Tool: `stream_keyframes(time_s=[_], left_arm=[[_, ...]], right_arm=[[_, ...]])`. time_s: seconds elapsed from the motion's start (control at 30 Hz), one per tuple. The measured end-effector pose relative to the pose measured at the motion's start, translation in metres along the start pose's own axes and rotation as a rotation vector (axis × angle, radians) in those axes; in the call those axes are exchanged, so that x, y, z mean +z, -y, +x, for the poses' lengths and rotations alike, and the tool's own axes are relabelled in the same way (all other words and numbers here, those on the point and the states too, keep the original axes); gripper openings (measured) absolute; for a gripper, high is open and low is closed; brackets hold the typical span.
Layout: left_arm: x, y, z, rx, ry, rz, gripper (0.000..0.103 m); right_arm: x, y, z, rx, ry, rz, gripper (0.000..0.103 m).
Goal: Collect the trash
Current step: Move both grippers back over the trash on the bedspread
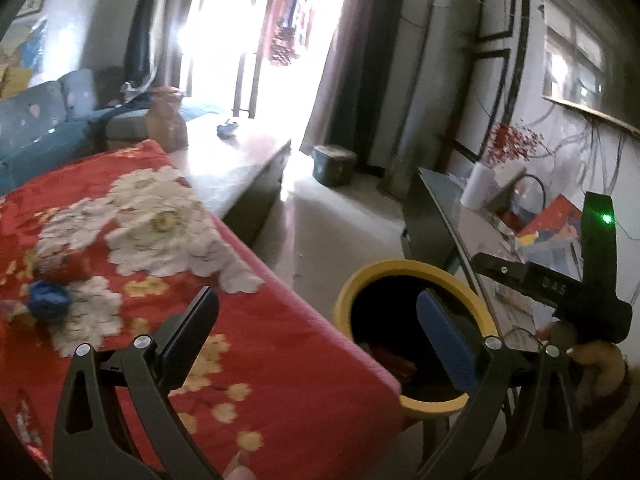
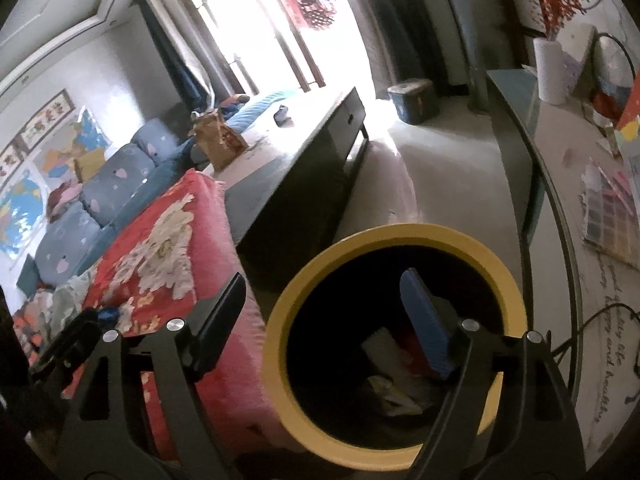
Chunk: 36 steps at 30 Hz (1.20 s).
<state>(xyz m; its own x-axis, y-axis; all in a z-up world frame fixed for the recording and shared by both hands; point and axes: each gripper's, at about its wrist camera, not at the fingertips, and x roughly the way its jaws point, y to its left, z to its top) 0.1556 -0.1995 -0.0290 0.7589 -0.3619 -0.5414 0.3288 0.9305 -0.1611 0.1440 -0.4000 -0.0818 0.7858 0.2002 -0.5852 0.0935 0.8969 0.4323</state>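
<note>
Crumpled blue scrap [image 1: 49,300] on the floral cloth, away from the yellow-rimmed bin [image 1: 412,276].
Likely light and soft; pinch its middle. Left gripper [image 1: 316,332] and right gripper [image 2: 320,312] both gape wide, empty.

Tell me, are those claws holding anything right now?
No. The left claw and right claw are both open and empty above the yellow-rimmed bin.

A home living room: blue sofa [image 2: 96,200] (heart-patterned), wall maps [image 2: 24,208], a low table [image 1: 240,160] and bright balcony doors [image 1: 256,40].
</note>
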Motion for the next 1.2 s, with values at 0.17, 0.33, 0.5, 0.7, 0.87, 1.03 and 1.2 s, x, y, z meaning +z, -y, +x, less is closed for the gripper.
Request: stream_keyframes(time_s=[0.17,0.33,0.5,0.7,0.87,1.03,1.2], left_arm=[[-0.004,-0.02,-0.019,0.042,0.022,-0.023,0.096],[-0.007,-0.042,-0.04,0.092,0.051,-0.052,0.096],[-0.006,-0.059,-0.058,0.13,0.08,-0.086,0.096],[-0.009,-0.081,-0.075,0.172,0.106,-0.126,0.096],[-0.011,-0.097,-0.087,0.2,0.124,-0.156,0.096],[-0.014,-0.116,-0.101,0.238,0.146,-0.188,0.096],[-0.015,-0.135,-0.114,0.279,0.163,-0.218,0.096]], right_arm=[[-0.003,-0.02,-0.004,0.029,0.0,-0.041,0.072],[-0.007,-0.043,-0.004,0.063,-0.002,-0.083,0.072],[-0.012,-0.068,-0.011,0.112,0.023,-0.119,0.072],[-0.016,-0.098,-0.015,0.16,0.032,-0.183,0.073],[-0.021,-0.124,-0.012,0.207,0.013,-0.231,0.073],[-0.026,-0.154,-0.008,0.25,-0.007,-0.299,0.073],[-0.031,-0.182,-0.004,0.293,-0.028,-0.361,0.073]])
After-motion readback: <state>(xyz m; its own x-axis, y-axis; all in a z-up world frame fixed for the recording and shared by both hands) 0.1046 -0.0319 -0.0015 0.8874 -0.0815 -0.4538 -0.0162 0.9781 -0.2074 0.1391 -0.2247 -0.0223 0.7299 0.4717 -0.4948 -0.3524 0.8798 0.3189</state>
